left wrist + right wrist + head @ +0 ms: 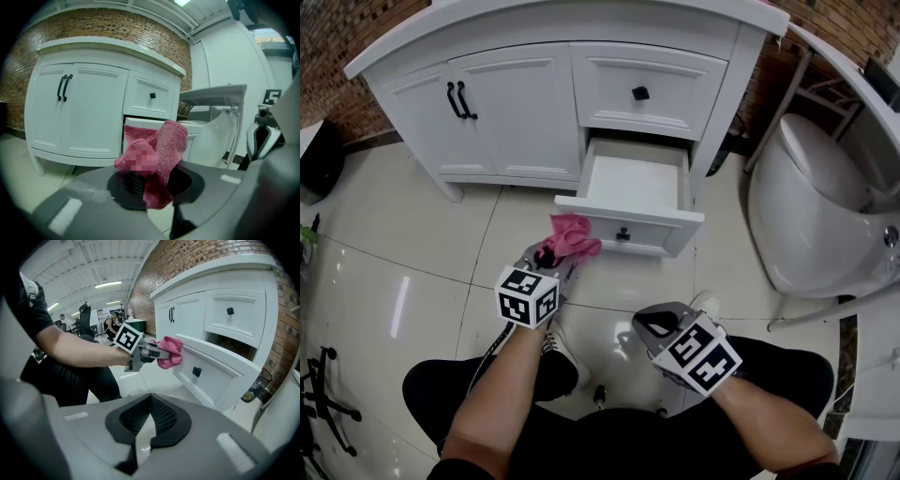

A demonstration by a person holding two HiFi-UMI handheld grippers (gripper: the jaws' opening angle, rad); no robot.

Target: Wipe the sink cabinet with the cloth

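One pink cloth point(573, 234) in left tongs point(555, 255), by open drawer point(628, 228), right tongs point(654, 324) closed

Nubby pink cloth point(574, 234), glossy floor tiles point(422, 244)

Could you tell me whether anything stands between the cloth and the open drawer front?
Nothing visible does. The left gripper is shut on the pink cloth, which is right at the left end of the open drawer front on the sink cabinet. The right gripper hangs back, empty.
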